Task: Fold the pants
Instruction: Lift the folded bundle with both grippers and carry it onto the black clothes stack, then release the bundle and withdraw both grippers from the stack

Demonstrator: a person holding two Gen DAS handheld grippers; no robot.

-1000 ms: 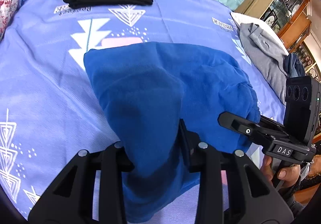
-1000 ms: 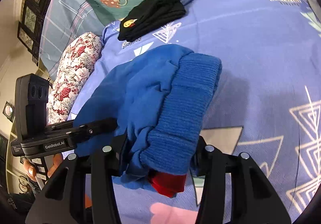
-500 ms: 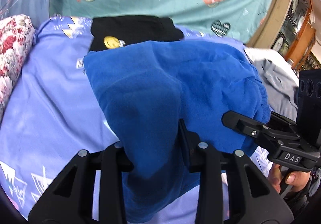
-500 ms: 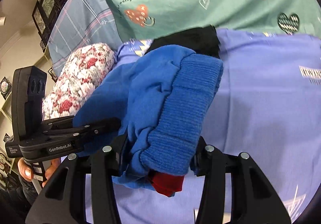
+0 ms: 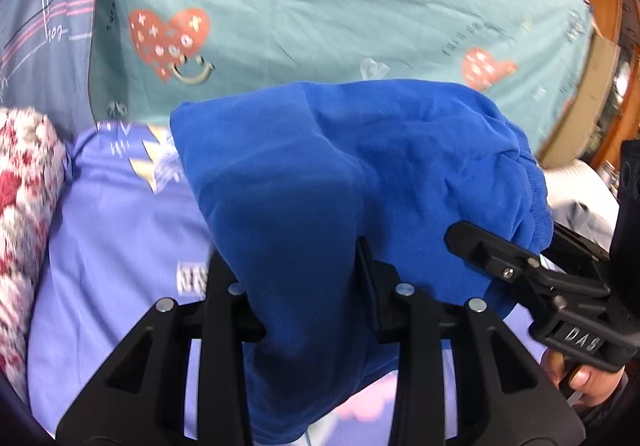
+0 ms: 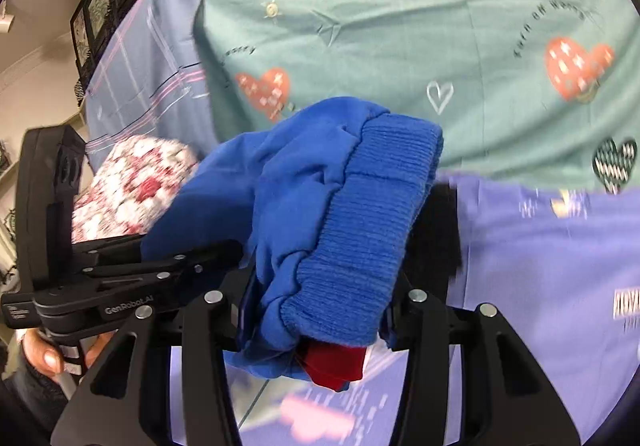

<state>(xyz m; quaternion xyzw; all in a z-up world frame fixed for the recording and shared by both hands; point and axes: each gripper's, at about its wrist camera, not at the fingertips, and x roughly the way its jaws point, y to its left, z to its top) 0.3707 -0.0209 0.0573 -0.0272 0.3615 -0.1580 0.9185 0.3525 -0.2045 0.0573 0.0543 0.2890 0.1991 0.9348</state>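
Note:
The folded blue pants (image 5: 340, 182) hang between both grippers, lifted above the purple bed sheet (image 5: 120, 246). My left gripper (image 5: 304, 286) is shut on one end of the fabric. My right gripper (image 6: 320, 310) is shut on the ribbed waistband end (image 6: 360, 230), where a red tag (image 6: 332, 362) sticks out below. The right gripper also shows in the left wrist view (image 5: 520, 266), at the pants' right edge. The left gripper also shows in the right wrist view (image 6: 160, 266), at their left edge.
A teal quilt with red hearts (image 5: 320, 6) rises behind the bed. A floral pillow (image 5: 24, 206) lies at the left. A black folded garment (image 6: 440, 230) peeks out behind the pants. White and grey clothes (image 5: 576, 198) and a wooden cabinet (image 5: 600, 66) are at the right.
Both grippers have lifted the pants and tilted up. The view now faces the teal quilt, and the black garment has dropped behind the pants.

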